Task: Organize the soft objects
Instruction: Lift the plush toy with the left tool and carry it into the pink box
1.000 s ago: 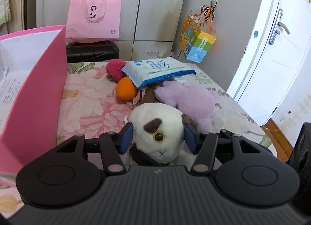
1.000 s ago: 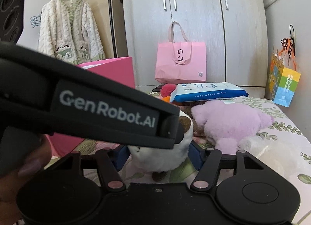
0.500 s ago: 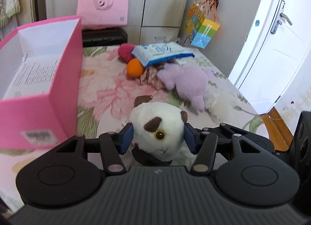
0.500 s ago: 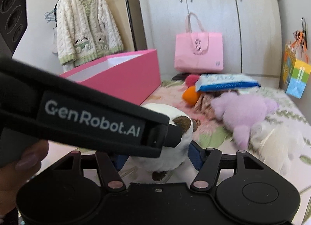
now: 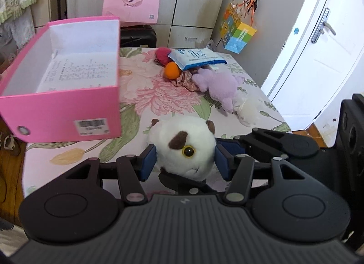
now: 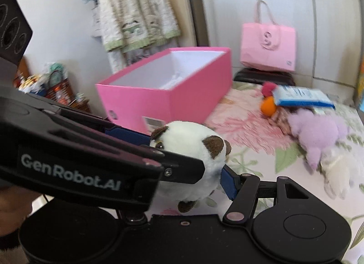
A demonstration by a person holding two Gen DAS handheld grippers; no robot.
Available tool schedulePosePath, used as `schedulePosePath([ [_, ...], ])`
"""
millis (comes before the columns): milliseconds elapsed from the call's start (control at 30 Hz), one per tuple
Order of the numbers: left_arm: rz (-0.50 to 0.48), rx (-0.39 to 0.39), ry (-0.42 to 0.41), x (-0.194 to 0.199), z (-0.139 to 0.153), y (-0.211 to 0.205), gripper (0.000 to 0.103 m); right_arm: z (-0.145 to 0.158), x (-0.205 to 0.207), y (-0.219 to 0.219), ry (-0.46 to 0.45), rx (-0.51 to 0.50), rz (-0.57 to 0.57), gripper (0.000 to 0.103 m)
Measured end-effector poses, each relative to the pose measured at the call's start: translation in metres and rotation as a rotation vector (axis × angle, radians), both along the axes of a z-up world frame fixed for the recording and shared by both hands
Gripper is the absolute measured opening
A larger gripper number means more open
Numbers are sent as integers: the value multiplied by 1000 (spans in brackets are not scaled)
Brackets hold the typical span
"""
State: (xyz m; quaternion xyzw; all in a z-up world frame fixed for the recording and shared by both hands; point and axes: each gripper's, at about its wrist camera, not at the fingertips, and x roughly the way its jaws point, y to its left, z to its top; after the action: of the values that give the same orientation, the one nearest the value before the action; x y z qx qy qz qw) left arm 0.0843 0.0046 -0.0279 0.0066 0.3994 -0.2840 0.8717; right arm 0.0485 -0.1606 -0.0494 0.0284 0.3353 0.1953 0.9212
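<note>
Two grippers are pinching one toy right now: I am holding the white plush (image 5: 182, 145) by its head between the blue pads of the left gripper (image 5: 184, 161), and the right gripper (image 6: 193, 173) is squeezing the same toy lower down, though the left tool is blocking my sight of its near pad. The plush is hanging clear of the bed, just beside the labelled end wall of the pink box (image 5: 56, 109) and not yet over it.

What I am worrying about is the shared grip. If my two hands are drifting apart or twisting against each other, I judge the soft fur could be slipping out of one pair of pads and the toy swinging or dropping short of the pink box. The box also looks light, so clipping its near rim with either tool could be shoving it toward the bed's edge beside it.

For room, the space above the pink box is standing open, with only a printed sheet on its floor. The purple plush (image 5: 216, 81), orange ball (image 5: 172, 70) and wipes pack (image 5: 198, 57) are lying well apart from the pink box, on its far side from the bed edge, so they are not crowding my path.
</note>
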Motion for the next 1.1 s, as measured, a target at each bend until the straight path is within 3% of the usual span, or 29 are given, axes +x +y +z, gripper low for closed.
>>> schedulePosePath([
  [300, 11, 2, -29, -4, 37, 36, 54, 42, 3, 32, -41, -29, 109, 69],
  [600, 32, -7, -94, 29, 73, 61, 54, 75, 39, 53, -118, -20, 147, 69],
  [767, 42, -26, -138, 71, 88, 66, 54, 88, 81, 54, -161, 6, 150, 70],
  [967, 81, -72, -167, 135, 89, 75, 54, 92, 154, 53, -146, 50, 169, 71],
  [1100, 107, -123, -110, 185, 76, 80, 55, 84, 202, 58, -136, 26, 190, 71],
])
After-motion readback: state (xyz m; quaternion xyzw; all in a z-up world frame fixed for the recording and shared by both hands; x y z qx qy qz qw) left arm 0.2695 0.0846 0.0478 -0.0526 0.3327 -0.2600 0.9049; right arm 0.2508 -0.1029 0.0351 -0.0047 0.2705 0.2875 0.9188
